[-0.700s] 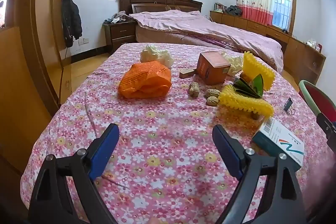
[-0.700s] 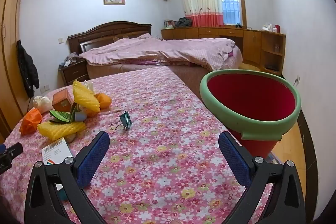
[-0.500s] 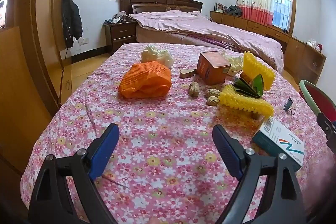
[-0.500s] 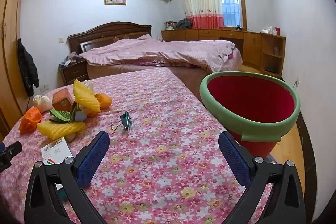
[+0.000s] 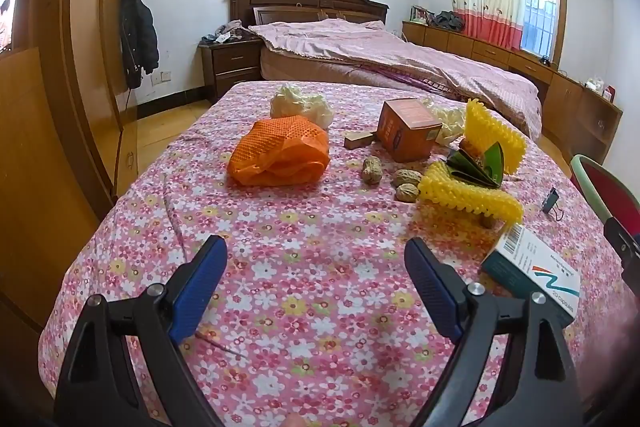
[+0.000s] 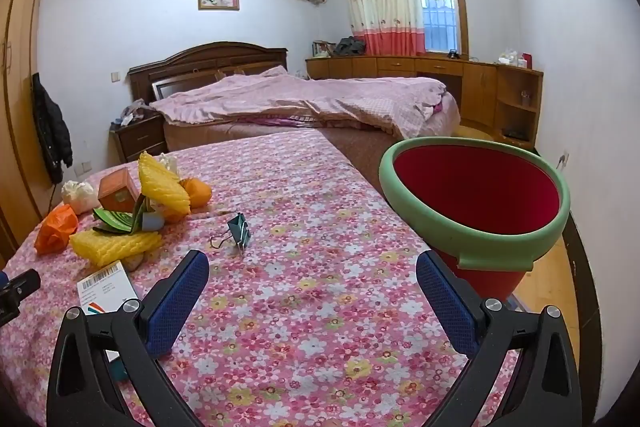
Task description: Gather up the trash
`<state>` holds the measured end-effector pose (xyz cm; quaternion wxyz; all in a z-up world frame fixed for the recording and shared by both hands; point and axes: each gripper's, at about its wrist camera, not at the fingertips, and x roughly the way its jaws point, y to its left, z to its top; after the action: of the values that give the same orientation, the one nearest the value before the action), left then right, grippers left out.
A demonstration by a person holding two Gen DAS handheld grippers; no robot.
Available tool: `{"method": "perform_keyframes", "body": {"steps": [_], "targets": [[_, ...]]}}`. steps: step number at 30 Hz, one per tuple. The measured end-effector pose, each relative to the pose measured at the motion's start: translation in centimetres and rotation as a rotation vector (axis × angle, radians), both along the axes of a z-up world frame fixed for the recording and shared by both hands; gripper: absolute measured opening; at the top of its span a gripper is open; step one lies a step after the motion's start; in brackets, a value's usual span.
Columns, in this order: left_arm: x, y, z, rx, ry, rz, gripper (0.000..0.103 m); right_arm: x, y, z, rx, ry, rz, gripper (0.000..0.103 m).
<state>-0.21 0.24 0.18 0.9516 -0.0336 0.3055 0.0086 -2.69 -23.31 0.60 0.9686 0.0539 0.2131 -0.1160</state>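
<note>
1. Left wrist view: the left gripper [image 5: 316,259] hovers over the flowered cloth [image 5: 320,267] with its blue jaws wide apart and nothing between them.
2. Farthest left among the litter lies an orange net bag [image 5: 280,157], crumpled. What is inside it cannot be told.
3. Just behind the bag sits a white wad of paper [image 5: 300,105].
4. Next come three walnuts [image 5: 406,183], close together on the cloth.
5. Behind them stands an orange carton [image 5: 408,129], closed, with a small wooden block [image 5: 359,140] touching its left side.
6. Further right are two yellow foam sleeves [image 5: 468,193], one lying and one leaning upright, with a green folded wrapper [image 5: 480,169] between them.
7. Near the right jaw lies a white and teal medicine box [image 5: 532,273], flat and closed.
8. A black binder clip [image 5: 551,199] sits alone to the right of the foam.
9. Right wrist view: the right gripper [image 6: 312,275] also has its jaws wide apart, holding nothing.
10. Oranges [image 6: 198,193] lie behind the upright foam sleeve.
11. At the right, past the cloth's edge, stands the red bucket [image 6: 476,199] with a green rim. The part of its inside that shows is bare, and all the litter is on the cloth to its left.
</note>
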Motion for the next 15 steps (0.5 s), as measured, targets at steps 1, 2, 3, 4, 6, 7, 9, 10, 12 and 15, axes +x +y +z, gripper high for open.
{"method": "perform_keyframes", "body": {"steps": [1, 2, 3, 4, 6, 7, 9, 10, 12, 15], "targets": [[-0.05, 0.03, 0.04, -0.001, 0.001, 0.000, 0.090, 0.02, -0.04, -0.03, 0.000, -0.001, 0.002, 0.103], [0.00, -0.01, 0.20, 0.000, 0.001, 0.001, 0.090, 0.02, -0.03, -0.03, 0.000, 0.000, 0.001, 0.103], [-0.02, 0.00, 0.21, -0.001, 0.000, 0.000, 0.090, 0.01, -0.02, -0.02, 0.000, -0.001, 0.001, 0.103], [0.01, 0.00, 0.19, -0.001, 0.000, 0.000, 0.090, 0.01, -0.01, -0.03, 0.000, -0.001, 0.002, 0.103], [0.01, 0.02, 0.21, 0.000, 0.001, 0.000, 0.090, -0.01, 0.01, -0.03, -0.001, -0.001, 0.001, 0.103], [0.00, 0.04, 0.18, -0.001, 0.000, 0.000, 0.090, 0.00, 0.00, -0.04, -0.001, -0.001, 0.002, 0.103], [0.00, 0.06, 0.18, -0.002, 0.001, 0.000, 0.090, -0.01, 0.01, -0.03, -0.001, -0.001, 0.002, 0.103], [0.01, 0.07, 0.16, -0.002, 0.001, 0.000, 0.090, 0.00, 0.00, -0.04, -0.001, -0.001, 0.002, 0.103], [0.00, 0.09, 0.17, -0.003, 0.001, 0.000, 0.090, -0.02, 0.01, -0.04, -0.001, -0.001, 0.002, 0.103], [-0.03, 0.11, 0.20, -0.003, 0.001, 0.000, 0.090, -0.01, 0.00, -0.04, -0.002, -0.001, 0.002, 0.103]]}}
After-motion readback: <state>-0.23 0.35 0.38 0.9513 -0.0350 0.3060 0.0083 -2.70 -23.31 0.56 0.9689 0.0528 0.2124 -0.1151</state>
